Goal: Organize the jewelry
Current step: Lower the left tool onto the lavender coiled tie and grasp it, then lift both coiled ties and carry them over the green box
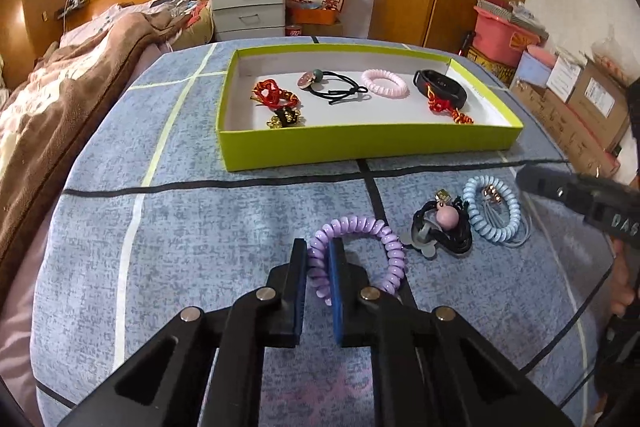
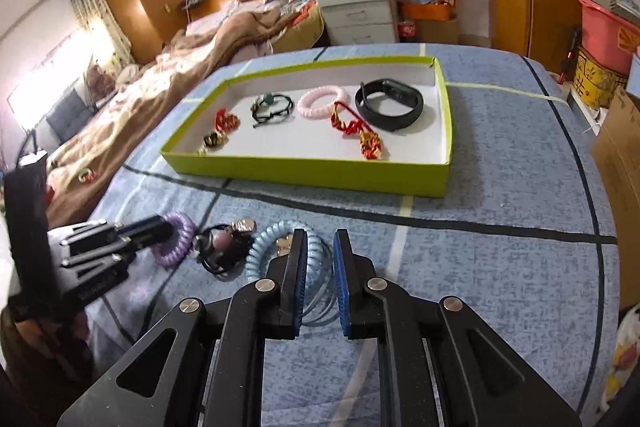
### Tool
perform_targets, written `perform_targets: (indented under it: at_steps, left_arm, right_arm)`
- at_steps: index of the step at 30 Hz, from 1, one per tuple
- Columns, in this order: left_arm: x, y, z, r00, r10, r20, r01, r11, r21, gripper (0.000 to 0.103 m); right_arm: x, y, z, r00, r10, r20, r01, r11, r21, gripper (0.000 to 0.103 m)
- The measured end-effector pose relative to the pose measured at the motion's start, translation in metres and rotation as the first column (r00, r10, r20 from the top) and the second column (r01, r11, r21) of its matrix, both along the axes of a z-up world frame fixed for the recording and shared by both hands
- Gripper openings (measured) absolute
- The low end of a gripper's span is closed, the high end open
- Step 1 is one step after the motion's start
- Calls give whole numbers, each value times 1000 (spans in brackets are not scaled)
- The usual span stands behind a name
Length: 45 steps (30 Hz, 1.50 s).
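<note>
My left gripper (image 1: 319, 251) is shut on the left side of a purple spiral hair tie (image 1: 384, 241) on the blue cloth; the purple tie also shows in the right wrist view (image 2: 176, 239). A black hair tie with a pink bead (image 1: 442, 227) and a light blue spiral tie (image 1: 492, 213) lie to its right. My right gripper (image 2: 320, 243) is open, its fingers over the right side of the light blue tie (image 2: 272, 247). A lime green tray (image 1: 360, 147) holds red, black and pink hair ties and a black band (image 1: 440, 87).
The items lie on a blue checked bed cover (image 1: 200, 227). A brown blanket (image 1: 60, 107) lies at the left. A drawer unit (image 1: 248, 7), bags and cardboard boxes (image 1: 580, 95) stand beyond the bed.
</note>
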<state>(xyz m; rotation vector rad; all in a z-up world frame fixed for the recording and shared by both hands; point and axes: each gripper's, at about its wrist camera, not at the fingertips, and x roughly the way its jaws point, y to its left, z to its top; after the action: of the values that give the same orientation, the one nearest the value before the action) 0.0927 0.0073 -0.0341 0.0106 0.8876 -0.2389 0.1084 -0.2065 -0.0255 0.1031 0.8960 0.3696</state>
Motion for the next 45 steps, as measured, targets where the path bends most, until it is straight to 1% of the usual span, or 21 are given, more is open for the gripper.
perform_targets:
  at_steps: [3,5,6,7,10,14,15,17,18,23,27,28,33,35,37,38,39,41,43,44,45]
  left_arm:
    - [-2,6,3,1000,8,4,-8,999,-36,11]
    - [-4,8,6,1000,8,9,-7,999,-46,11]
    - [-4,9,7,1000,9,10,-8,999,-51,11]
    - [-5,9,7,1000,7,12,-6,999,-53,11]
    - [-5,10,7,1000,7,8,-7,998,-64,11]
    - [-5,12,6,1000,12,3,-11,997,-79,11]
    - [-5,12,7,1000,11,4,-11,997,-81,11]
    - [-5,13,7,1000,13,3,-13,996,-84,11]
    - [-5,13,7,1000,13,2,-13,996,-87,11]
    - [-6,14,8,1000,14,7,-13,996,-91,11]
    - [-8,14,10,1000,14,15,-13,995,-96,11]
    - [-9,15,11,1000,15,17,-13,995,-99,9]
    - [-12,17,17,999,11,35,-8,995,-104,9]
    - [-10,17,14,1000,3,21,-1,995,-103,9]
    - [-7,14,9,999,-36,-3,36,994,-106,10]
    - [-6,14,7,999,-41,-9,40,993,-110,10]
    - [-5,12,6,999,-37,-11,36,995,-95,10]
    - [-6,8,8,999,-32,3,32,999,-41,15]
    - [-3,5,3,999,-35,-15,34,999,-19,36]
    - [-2,4,0,999,-36,-33,36,999,-4,36]
    - [-3,2,-1,999,-35,-19,35,999,10,36]
  right_arm:
    - [0,6,-3,999,35,-9,-35,999,-16,14]
    - [0,11,-5,999,42,-17,-43,997,-60,21]
    - [-1,14,-7,999,42,-16,-44,995,-88,22]
    - [-1,17,-8,999,51,-16,-53,992,-118,22]
    - [-2,23,-10,997,68,-23,-70,983,-167,22]
    - [-3,25,-12,997,70,-29,-74,981,-178,22]
    - [-4,25,-12,997,70,-25,-73,980,-185,21]
    - [-5,26,-12,997,69,-22,-72,978,-197,12]
    - [-6,27,-12,998,67,-17,-70,976,-206,11]
    - [-8,22,-8,999,42,0,-42,983,-178,10]
    - [-12,15,-1,999,25,20,-22,992,-126,10]
    - [-13,14,2,1000,17,25,-15,994,-111,10]
    - [-17,10,9,999,-8,46,11,998,-69,10]
    - [-19,10,11,998,-8,54,12,998,-62,10]
    - [-20,10,12,998,-8,57,11,998,-55,10]
    - [-21,11,12,998,-6,56,9,998,-55,10]
    - [-21,12,13,998,-6,56,10,998,-57,10]
    - [-22,13,13,998,0,59,3,999,-52,10]
    - [-24,14,14,998,3,62,0,999,-53,10]
    - [-24,14,14,998,5,67,-2,999,-52,10]
    - [-24,14,15,998,7,69,-4,999,-50,10]
